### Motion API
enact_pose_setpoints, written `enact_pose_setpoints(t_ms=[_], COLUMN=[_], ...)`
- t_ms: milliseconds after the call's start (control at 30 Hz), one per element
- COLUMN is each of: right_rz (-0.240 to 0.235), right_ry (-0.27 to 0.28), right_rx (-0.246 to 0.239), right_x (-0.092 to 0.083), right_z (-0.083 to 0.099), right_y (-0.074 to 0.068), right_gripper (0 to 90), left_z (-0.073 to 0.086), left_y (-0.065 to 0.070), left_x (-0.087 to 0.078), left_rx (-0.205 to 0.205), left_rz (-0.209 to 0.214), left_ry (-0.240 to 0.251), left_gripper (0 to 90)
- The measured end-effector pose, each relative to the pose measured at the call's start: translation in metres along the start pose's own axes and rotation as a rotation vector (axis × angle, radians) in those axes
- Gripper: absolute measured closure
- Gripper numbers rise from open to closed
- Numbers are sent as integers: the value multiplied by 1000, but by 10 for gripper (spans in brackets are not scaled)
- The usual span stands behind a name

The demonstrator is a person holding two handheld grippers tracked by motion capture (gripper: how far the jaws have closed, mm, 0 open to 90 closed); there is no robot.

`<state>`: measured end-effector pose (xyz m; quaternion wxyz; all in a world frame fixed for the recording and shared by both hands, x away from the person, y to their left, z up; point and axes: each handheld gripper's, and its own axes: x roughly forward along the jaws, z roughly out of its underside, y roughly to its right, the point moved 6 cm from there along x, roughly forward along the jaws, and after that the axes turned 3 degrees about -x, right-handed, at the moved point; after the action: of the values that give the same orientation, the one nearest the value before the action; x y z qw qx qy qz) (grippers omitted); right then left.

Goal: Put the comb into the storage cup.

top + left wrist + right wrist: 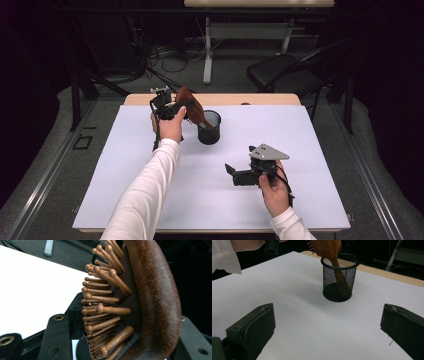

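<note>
White table top point(150, 200), black folding chair point(285, 72) behind it, tangled cables point(165, 57) on grey floor point(45, 200)

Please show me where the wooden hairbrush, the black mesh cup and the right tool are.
wooden hairbrush point(155, 302), left gripper view, on its brown back.
black mesh cup point(329, 277), right gripper view, on its mesh wall.
right tool point(234, 175), high view, between its jaw tips.

High view. Left gripper point(176, 107), raised near the table's far edge, clamps the head of a brown hairbrush point(192, 107); the brush slants down with its handle inside a black mesh cup point(209, 128). Right gripper point(231, 170) lies low over the white table point(150, 190), well apart from the cup, jaws pointing left.
</note>
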<state>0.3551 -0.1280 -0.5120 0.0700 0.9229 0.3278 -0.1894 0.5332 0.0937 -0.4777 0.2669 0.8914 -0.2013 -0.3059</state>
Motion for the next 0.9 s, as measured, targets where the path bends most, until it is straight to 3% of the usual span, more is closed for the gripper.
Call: enact_pose_setpoints(t_ms=[900], right_rz=[-2], right_ry=[-2], right_rx=[-4], right_x=[1], right_z=[1], right_y=[0], right_gripper=[0], left_z=[1], left_y=[2], left_x=[1], left_rx=[38], left_rz=[-22], left_ry=[6], left_gripper=[452])
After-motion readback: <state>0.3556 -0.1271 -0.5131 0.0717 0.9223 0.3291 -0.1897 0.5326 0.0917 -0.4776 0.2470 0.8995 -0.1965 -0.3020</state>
